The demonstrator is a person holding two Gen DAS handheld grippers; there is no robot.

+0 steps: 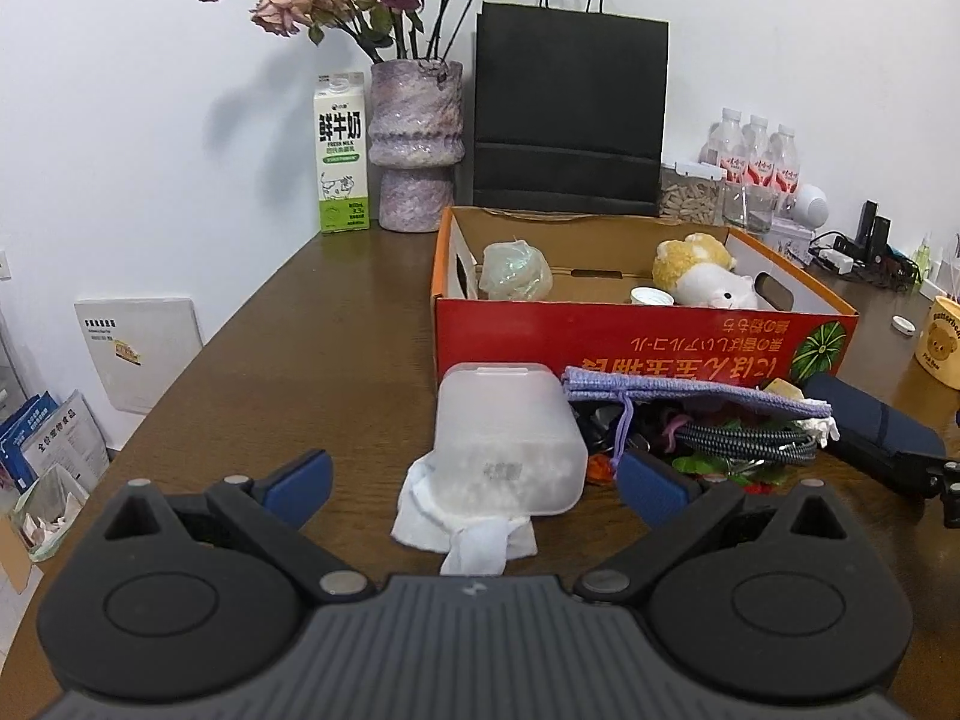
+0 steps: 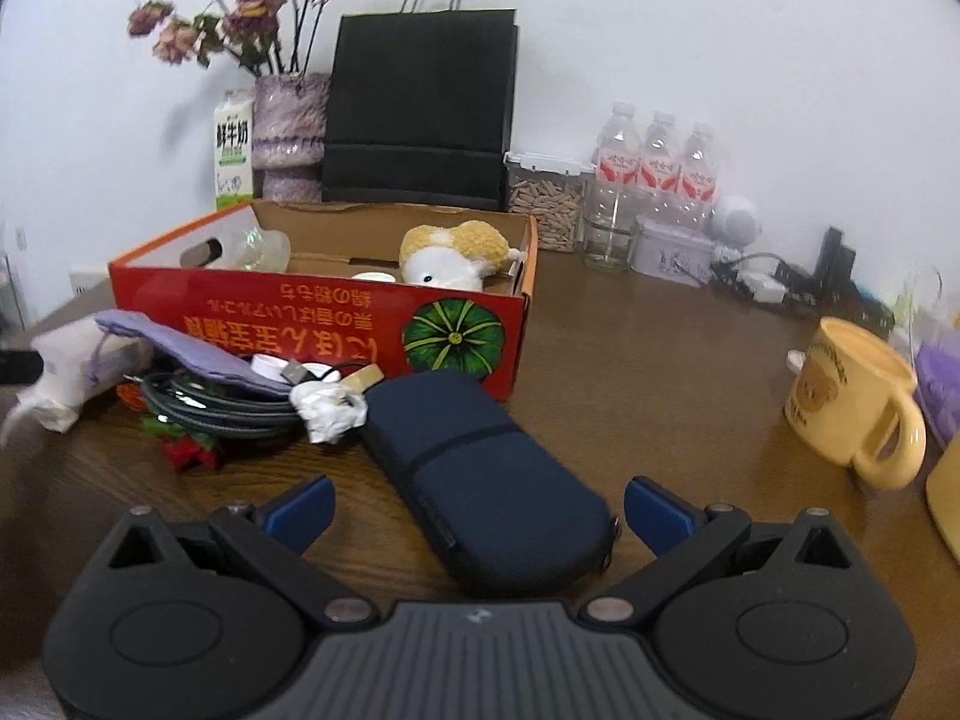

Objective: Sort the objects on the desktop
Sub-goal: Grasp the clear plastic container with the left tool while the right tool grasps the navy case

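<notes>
Standing wide apart, the fingers of the left gripper (image 1: 474,483) flank a frosted plastic box (image 1: 509,438) that lies on a white tissue (image 1: 465,525), with a gap on each side. The right gripper (image 2: 478,507) is just as wide, its fingers either side of the near end of a dark blue case (image 2: 480,480) without touching it. Between box and case lies a heap: a purple pouch (image 1: 690,390), a coiled cable (image 2: 222,405) and a crumpled paper (image 2: 330,411). All of it crowds the front wall of a red cardboard box (image 1: 636,339), which holds a plush toy (image 1: 702,273). The brown wooden table (image 1: 312,336) lies bare to the left, up to its edge. On the right, open wood separates the case from a yellow mug (image 2: 852,396). A black paper bag (image 1: 570,114), a vase (image 1: 414,144) and a milk carton (image 1: 341,153) line the white wall.
</notes>
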